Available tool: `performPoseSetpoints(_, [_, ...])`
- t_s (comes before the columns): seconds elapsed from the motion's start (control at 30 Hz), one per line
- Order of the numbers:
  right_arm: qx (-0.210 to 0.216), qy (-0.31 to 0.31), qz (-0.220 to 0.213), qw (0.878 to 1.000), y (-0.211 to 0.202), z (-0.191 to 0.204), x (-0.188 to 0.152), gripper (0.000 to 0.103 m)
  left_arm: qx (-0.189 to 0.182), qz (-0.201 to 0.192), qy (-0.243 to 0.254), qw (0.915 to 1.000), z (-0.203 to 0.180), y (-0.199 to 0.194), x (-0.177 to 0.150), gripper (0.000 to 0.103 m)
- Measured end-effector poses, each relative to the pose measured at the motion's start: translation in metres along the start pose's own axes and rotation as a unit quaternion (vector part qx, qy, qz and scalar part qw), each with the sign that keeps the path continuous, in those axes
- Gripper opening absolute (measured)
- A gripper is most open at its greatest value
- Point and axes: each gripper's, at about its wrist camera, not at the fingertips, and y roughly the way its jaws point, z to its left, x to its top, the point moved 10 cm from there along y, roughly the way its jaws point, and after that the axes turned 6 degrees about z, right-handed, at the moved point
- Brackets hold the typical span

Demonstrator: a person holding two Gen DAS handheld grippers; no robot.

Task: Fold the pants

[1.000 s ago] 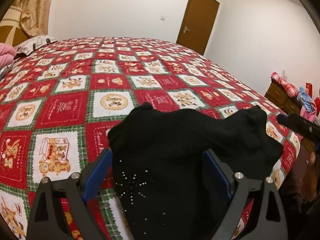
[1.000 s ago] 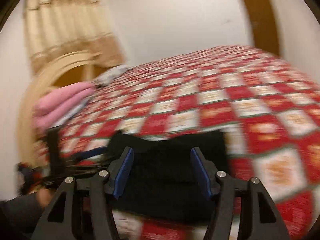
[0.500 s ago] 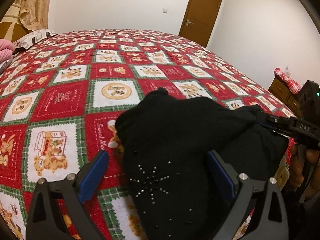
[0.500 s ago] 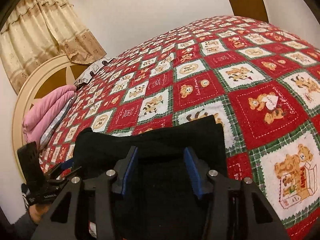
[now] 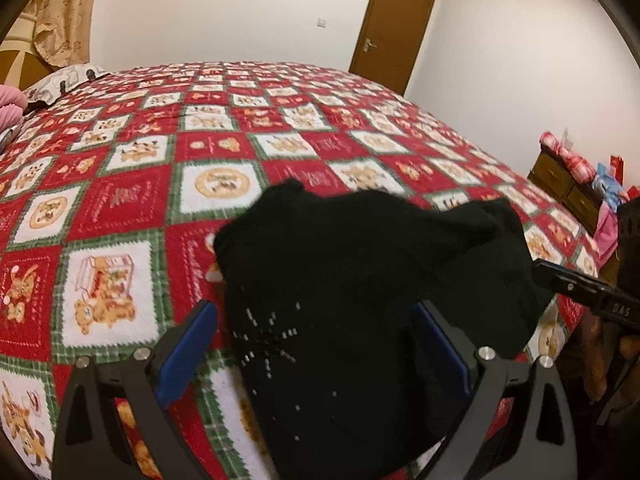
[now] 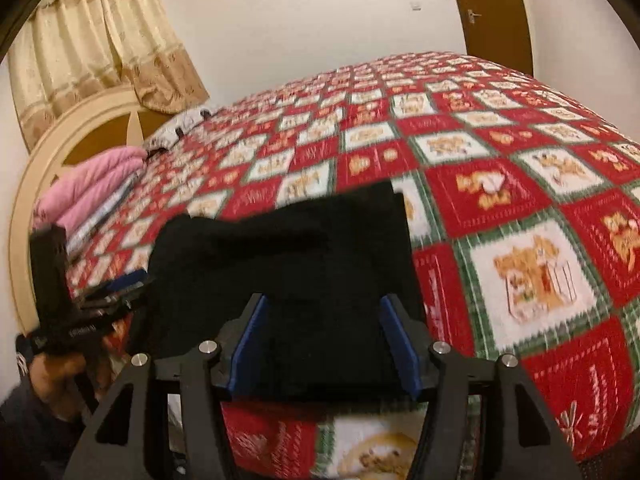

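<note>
Both grippers, left [image 5: 314, 350] and right [image 6: 326, 350], were spread over soft, limp pants [image 5: 372, 280]; edges judged best gripped.

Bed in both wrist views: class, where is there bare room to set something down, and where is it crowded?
Free: the quilt between the black pants and the far wall, and right of the pants toward the door. Crowded: the pillows at the headboard, and near the pants, flanked by both grippers.

Your pants [image 5: 360, 280] are black with a starburst of small silver studs. The blanket [image 5: 120, 200] under them is a red-and-white check with green plaid borders and tan bear pictures. Both grippers' pads [image 6: 248, 344] are blue.
</note>
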Motion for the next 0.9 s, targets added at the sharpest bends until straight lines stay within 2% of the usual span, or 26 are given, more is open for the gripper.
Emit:
performPoseSetpoints(0.13, [0.004,0.005,0.0,1.0,0.002,-0.004,-0.001,0.06,0.001,0.013,0.003,0.9999,-0.003,0.009,-0.012,0.1])
performPoseSetpoints(0.3, [-0.021,-0.031,-0.001,0.999,0.001,0.0,-0.005,0.06,0.001,0.01,0.004,0.9999,-0.004,0.005,-0.013,0.1])
performPoseSetpoints(0.43, [-0.037,-0.035,-0.038,0.998,-0.021,0.009,0.005,0.061,0.007,-0.001,0.008,0.9999,-0.004,-0.008,-0.015,0.1])
performPoseSetpoints(0.47, [-0.046,-0.041,-0.043,0.997,-0.024,0.011,0.006,0.064,0.007,-0.005,0.011,0.9999,-0.005,-0.013,-0.017,0.1])
performPoseSetpoints(0.53, [-0.073,-0.052,-0.022,0.996,-0.018,0.009,0.001,0.067,0.006,0.001,0.012,0.9999,-0.005,-0.013,-0.024,0.1])
performPoseSetpoints(0.67, [-0.087,-0.024,0.028,0.996,0.005,-0.011,-0.017,0.067,0.002,0.016,0.019,0.9997,-0.008,-0.005,-0.039,0.101])
performPoseSetpoints(0.7, [-0.075,-0.012,0.031,0.997,0.005,-0.013,-0.018,0.067,0.002,0.014,0.019,0.9997,-0.008,-0.006,-0.037,0.101])
performPoseSetpoints(0.9, [-0.011,0.043,-0.013,0.999,-0.02,-0.021,0.001,0.067,0.006,-0.001,0.003,1.0,0.004,-0.015,-0.023,0.101])
